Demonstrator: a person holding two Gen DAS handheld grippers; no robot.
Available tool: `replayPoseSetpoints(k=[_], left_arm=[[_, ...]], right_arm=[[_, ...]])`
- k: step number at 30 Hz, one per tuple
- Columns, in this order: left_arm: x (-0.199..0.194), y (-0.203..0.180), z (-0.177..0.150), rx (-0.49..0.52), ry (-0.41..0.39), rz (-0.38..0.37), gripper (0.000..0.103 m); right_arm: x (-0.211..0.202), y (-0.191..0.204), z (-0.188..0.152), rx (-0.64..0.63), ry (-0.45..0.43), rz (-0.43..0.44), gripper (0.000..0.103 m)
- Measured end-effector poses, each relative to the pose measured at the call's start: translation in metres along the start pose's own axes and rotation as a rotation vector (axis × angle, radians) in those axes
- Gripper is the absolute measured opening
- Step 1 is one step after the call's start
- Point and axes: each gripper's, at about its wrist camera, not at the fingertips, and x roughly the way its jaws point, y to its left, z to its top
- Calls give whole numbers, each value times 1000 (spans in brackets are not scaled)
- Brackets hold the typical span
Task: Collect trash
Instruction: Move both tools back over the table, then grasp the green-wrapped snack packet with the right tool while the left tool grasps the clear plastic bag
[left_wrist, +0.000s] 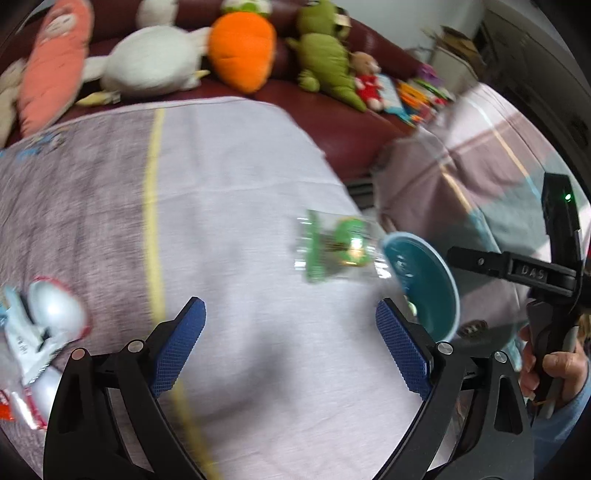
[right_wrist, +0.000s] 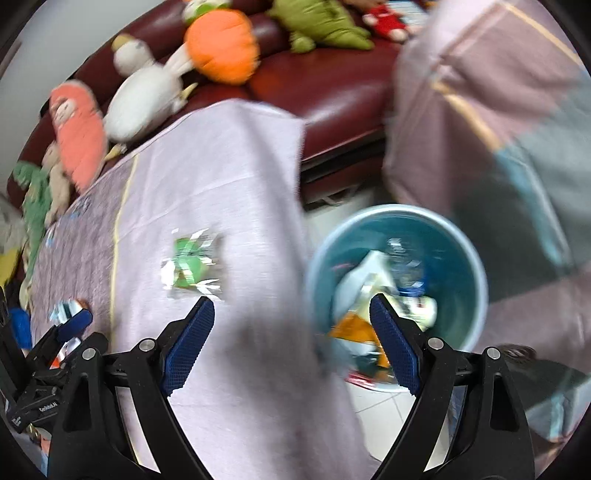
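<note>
Both frames are blurred. In the left wrist view the left tongs (left_wrist: 290, 321) are seen with the blue pads set wide apart, and nothing is held between them; only the pale cloth of the counter (left_wrist: 240, 177) lies under them. In the right wrist view the right tongs (right_wrist: 291, 317) are also spread wide and empty, with one pad over the cloth and the other in front of the bin. A crumpled silver and red wrapper (left_wrist: 40, 332) is seen at the near left of the cloth, well apart from the left tongs. A clear wrapper with green print (left_wrist: 334, 245) lies further on, near the right edge of the counter, just beyond the left pad of the right tongs. The teal bin (right_wrist: 469, 258) stands on the floor beside that edge, and several wrappers are seen inside it. At the right edge of the left wrist view a hand (left_wrist: 546, 365) is seen on the handle of the other tool. Behind the counter, plush toys are placed on a dark red sofa (left_wrist: 332, 129), among them an orange carrot (left_wrist: 242, 50).
</note>
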Motion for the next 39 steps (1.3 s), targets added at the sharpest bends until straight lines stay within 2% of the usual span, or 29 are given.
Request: replayPoseSetpoints(k=[8,19,20,21,22,27,32,39], left_arm=[[-19,50,3,-83,-31,31,94],[-4,74,6,-124,0,32,94],[-3,73,5,-126,2,33,94],[-2,72,4,-129,7,33,94],[-1,72,3,-131,8,32,94],[-14,75,0,-130,-12,39,94],[-44,84,-4,-129,-52,67,94],[-100,113,-19,-147,-120,144,94]], right_arm=[[50,56,24,-71,65,49,82],[102,73,38,-85,110,59,82],[105,74,37,-88,115,64,75],[107,76,36,-94,119,71,53],[108,79,34,-109,131,77,54],[93,88,25,-126,109,85,45],[77,103,14,-149,101,110,43],[53,136,-4,-183,87,185,43]])
